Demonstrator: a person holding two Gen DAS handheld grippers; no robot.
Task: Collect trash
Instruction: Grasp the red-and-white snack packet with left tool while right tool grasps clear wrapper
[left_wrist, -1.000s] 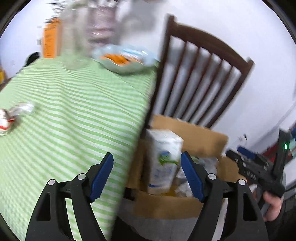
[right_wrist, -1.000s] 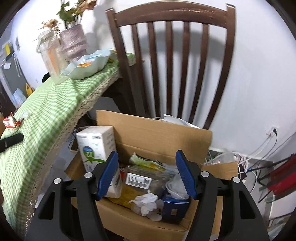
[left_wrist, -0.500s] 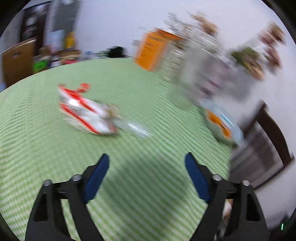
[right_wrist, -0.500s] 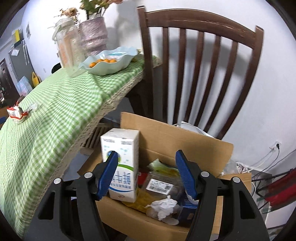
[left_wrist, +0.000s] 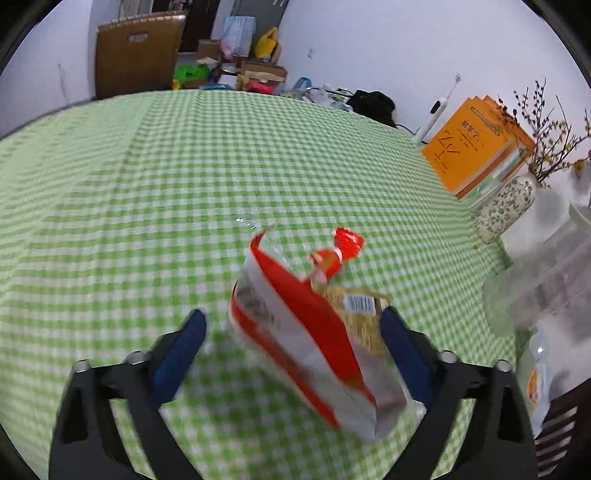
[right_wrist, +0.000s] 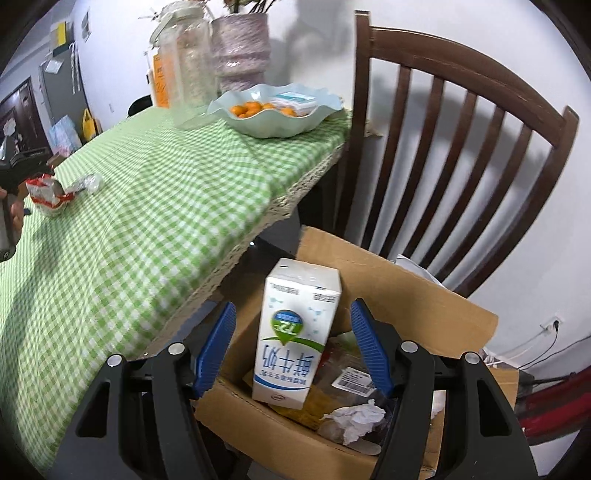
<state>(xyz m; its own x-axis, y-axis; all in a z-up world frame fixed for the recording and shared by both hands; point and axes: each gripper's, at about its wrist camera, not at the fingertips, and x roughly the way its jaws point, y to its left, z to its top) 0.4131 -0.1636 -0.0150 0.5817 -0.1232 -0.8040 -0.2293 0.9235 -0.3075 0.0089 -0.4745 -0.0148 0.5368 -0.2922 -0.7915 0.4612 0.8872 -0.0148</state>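
A crumpled red and white snack wrapper (left_wrist: 303, 325) lies on the green checked tablecloth (left_wrist: 184, 177). My left gripper (left_wrist: 293, 343) is open, its blue pads on either side of the wrapper, not closed on it. The wrapper also shows far left in the right wrist view (right_wrist: 46, 194), with the left gripper (right_wrist: 27, 173) at it. My right gripper (right_wrist: 291, 347) is open and empty above a cardboard box (right_wrist: 406, 295) holding a white milk carton (right_wrist: 295, 332), crumpled tissue (right_wrist: 356, 415) and other packaging.
Orange books (left_wrist: 476, 144), a pebble-filled vase (left_wrist: 506, 206) and glass jars (left_wrist: 546, 288) stand along the table's right side. A bowl of oranges (right_wrist: 275, 112) sits at the table corner. A dark wooden chair (right_wrist: 461, 155) stands behind the box.
My left gripper swung from the box over the table and closed in on the wrapper, which now lies between its pads. My right gripper drifted slightly over the box.
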